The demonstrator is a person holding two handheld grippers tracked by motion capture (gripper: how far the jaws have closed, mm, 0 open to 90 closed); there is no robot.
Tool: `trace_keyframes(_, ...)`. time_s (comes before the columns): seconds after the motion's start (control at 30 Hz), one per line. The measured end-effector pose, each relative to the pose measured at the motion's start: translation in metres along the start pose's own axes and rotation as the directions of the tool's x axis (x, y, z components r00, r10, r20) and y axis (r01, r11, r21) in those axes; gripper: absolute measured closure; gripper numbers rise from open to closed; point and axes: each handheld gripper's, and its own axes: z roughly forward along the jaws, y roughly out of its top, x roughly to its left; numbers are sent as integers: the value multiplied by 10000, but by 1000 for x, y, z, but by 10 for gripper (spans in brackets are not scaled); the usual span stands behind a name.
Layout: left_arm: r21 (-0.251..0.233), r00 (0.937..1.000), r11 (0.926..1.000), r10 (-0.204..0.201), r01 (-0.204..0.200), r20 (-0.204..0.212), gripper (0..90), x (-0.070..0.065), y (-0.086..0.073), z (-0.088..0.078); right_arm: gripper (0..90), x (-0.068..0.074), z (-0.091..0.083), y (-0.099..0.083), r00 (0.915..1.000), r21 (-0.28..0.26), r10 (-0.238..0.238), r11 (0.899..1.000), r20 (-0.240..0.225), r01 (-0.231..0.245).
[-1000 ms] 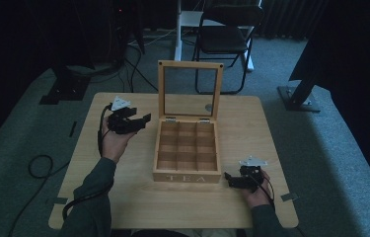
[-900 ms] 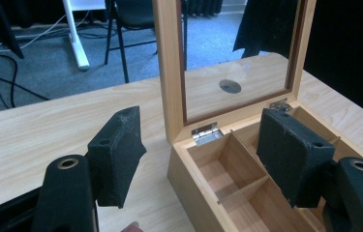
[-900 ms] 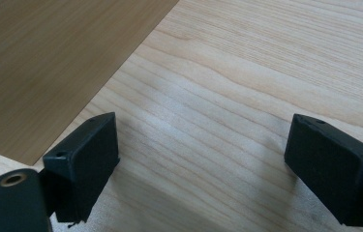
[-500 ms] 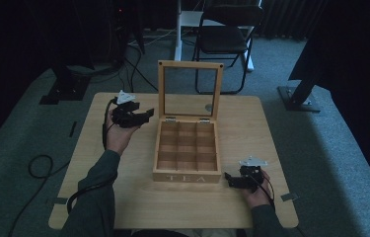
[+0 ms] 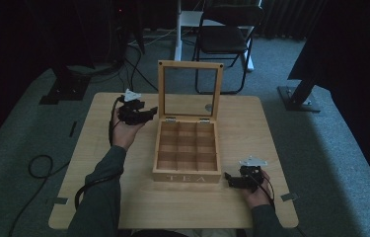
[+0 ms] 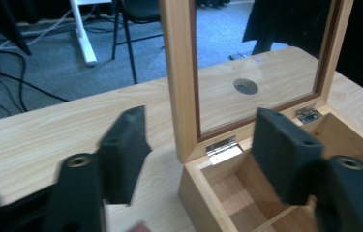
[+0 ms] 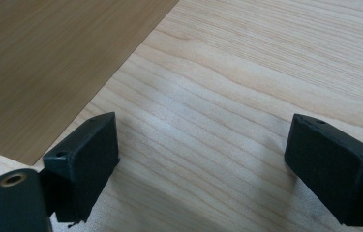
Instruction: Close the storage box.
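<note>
One pale wooden table (image 5: 271,128) on grey carpet, one black chair (image 5: 227,37) beyond it in the dark room. One tea box (image 5: 187,153), nine compartments, sits mid-table with its lid (image 5: 190,91) upright. Two grippers: the left gripper (image 5: 150,112), jaws just closing with the lid's left frame edge between them untouched, and the right gripper (image 5: 228,178), open over bare wood near the box's right front corner.

A black folding chair (image 5: 229,37) stands on grey carpet (image 5: 19,143) behind the worktop (image 5: 266,128). Cables (image 5: 39,165) trail across the floor at left.
</note>
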Motion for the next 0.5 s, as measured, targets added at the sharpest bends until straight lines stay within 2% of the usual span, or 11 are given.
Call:
trace_keyframes(0.07,47,10000,10000,32,-32,24,480,-1,1,3,117,0,0,0,10000,-1,-5,10000,0,5)
trace_keyframes(0.23,50,9998,10000,-18,19,-196,495,-1,4,10,117,0,0,0,10000,0,1,10000,-6,-1)
trace_keyframes(0.4,153,9989,9999,-18,25,-463,471,2,6,21,117,0,0,0,10000,-5,-10,10000,-16,10)
trace_keyframes(0.5,106,9990,9999,-82,87,-446,431,5,7,28,117,0,0,0,10000,-9,-9,10000,-15,9)
